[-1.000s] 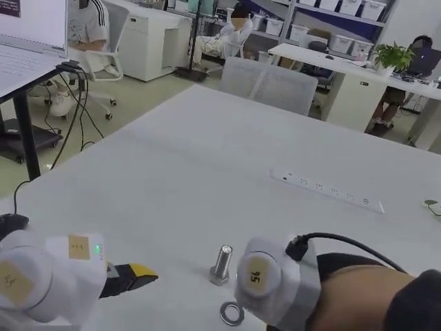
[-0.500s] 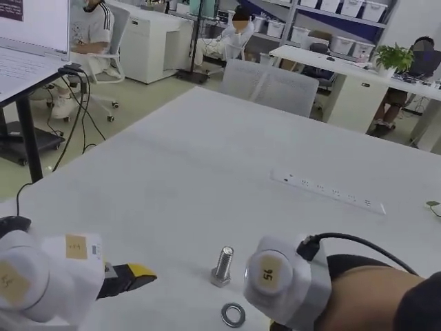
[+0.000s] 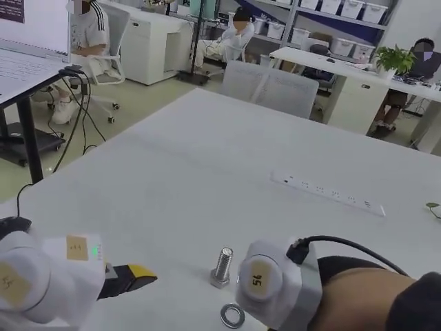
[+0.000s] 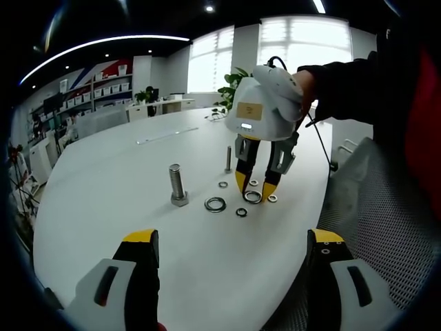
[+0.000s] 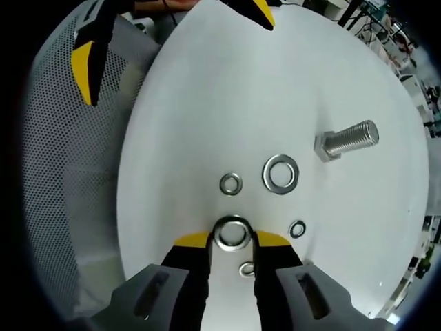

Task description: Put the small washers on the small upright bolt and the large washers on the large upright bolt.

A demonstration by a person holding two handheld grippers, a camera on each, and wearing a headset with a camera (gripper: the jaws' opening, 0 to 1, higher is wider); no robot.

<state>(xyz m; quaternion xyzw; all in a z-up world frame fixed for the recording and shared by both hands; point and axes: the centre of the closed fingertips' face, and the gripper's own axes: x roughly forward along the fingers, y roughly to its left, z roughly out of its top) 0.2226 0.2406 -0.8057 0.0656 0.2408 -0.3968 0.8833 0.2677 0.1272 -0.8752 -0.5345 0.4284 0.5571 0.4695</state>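
Note:
The large upright bolt [image 3: 221,267] [image 4: 177,185] [image 5: 348,140] stands on the white table, with the thin small bolt [image 4: 228,158] beyond it. My right gripper [image 5: 233,243] [image 4: 255,187] points down at the table. Its jaws are shut on a large washer [image 5: 231,233] [image 4: 253,196] that lies flat on the table. A second large washer [image 5: 280,172] [image 4: 215,204] [image 3: 232,316] lies near the large bolt. Small washers [image 5: 230,183] [image 5: 298,229] [image 4: 241,212] lie around it. My left gripper [image 4: 233,241] [image 3: 131,277] hovers open at the table's near edge, holding nothing.
A white power strip [image 3: 327,189] lies further back on the table. A mesh chair [image 5: 62,172] stands by the table's edge, with another chair [image 3: 269,84] at the far side. People sit at desks in the background.
In the head view my right gripper shifted slightly right, then back left over the washers. The left gripper, the bolt and the washer beside it have held still.

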